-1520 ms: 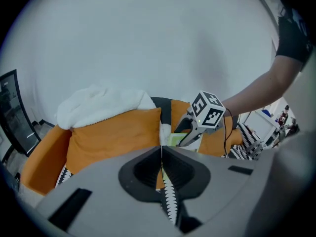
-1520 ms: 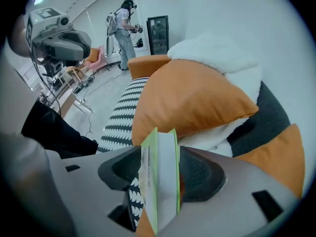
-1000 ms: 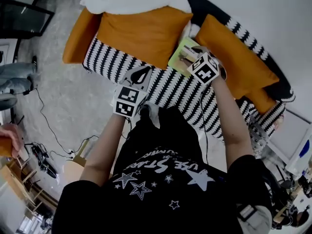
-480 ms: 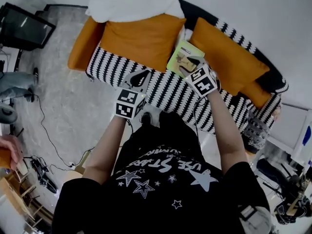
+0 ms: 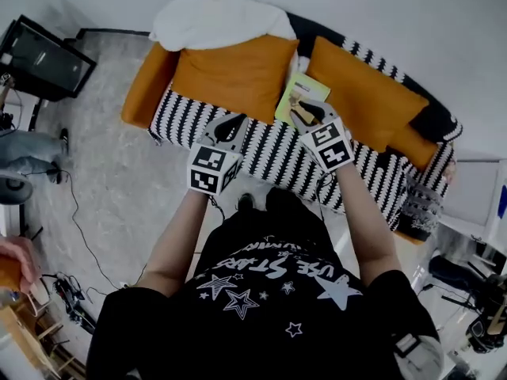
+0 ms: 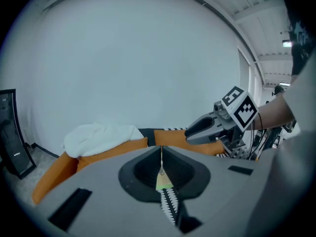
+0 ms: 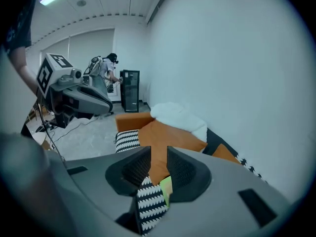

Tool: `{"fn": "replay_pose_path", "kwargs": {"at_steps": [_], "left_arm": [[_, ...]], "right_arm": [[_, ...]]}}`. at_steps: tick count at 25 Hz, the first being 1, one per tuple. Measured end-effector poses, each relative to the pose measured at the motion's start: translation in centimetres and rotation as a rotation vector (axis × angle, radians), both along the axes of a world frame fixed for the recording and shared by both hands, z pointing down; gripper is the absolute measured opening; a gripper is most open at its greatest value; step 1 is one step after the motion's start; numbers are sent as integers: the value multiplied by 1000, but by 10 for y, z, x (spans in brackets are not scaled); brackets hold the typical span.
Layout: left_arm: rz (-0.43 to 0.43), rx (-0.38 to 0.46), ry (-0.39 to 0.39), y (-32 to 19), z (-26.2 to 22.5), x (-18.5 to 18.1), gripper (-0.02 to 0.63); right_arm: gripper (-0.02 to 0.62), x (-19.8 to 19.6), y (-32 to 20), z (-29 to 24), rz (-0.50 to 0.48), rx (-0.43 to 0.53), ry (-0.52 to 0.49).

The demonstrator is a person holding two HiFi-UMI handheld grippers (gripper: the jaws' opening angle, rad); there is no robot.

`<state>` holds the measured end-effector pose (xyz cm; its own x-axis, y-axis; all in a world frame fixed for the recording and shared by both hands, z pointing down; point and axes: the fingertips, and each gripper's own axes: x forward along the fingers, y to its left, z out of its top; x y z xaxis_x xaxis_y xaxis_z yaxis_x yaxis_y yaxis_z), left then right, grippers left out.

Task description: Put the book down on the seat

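A light-green book (image 5: 294, 93) lies flat on the black-and-white zigzag sofa seat (image 5: 269, 145), in the gap between two orange cushions (image 5: 230, 74). My right gripper (image 5: 306, 115) hovers over the book's near edge. Its jaws are closing, and there is still a gap between them with nothing in it. In the right gripper view that gap (image 7: 158, 168) shows the cushion, the seat and a corner of the book (image 7: 166, 187). My left gripper (image 5: 229, 126) is held over the front of the seat, left of the book. Its jaws (image 6: 161, 158) are shut and empty.
A white blanket (image 5: 214, 20) is heaped on the sofa's back left. A third orange cushion (image 5: 366, 93) leans at the right. A dark screen (image 5: 43, 54) and cables (image 5: 71, 204) are on the floor to the left. A patterned basket (image 5: 420, 209) stands at the sofa's right end.
My right gripper has drawn back from over the book toward the front of the seat, and the book stays lying there. The left gripper has hardly moved.
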<state>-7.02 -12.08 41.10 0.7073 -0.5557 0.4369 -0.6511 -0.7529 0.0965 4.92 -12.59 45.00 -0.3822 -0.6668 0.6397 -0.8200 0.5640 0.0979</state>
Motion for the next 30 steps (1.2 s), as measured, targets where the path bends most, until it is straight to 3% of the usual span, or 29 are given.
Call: {"fn": "replay_pose_path", "kwargs": {"at_steps": [8,18,25,30], "left_arm": [[69,59,56,20,-28,-6,14],[168,68,82,50,-27,-14,14],[177,70,98,71,-28,-17,14],[157,91,99,80,-40,-19,14]], "right_arm": [[49,-26,38,-37,67,101,7],[38,-44,87,-50,194,158,33],[38,-31,113,-58,309,200,-22],[35,-29,125,-70,331,228,-50]]}}
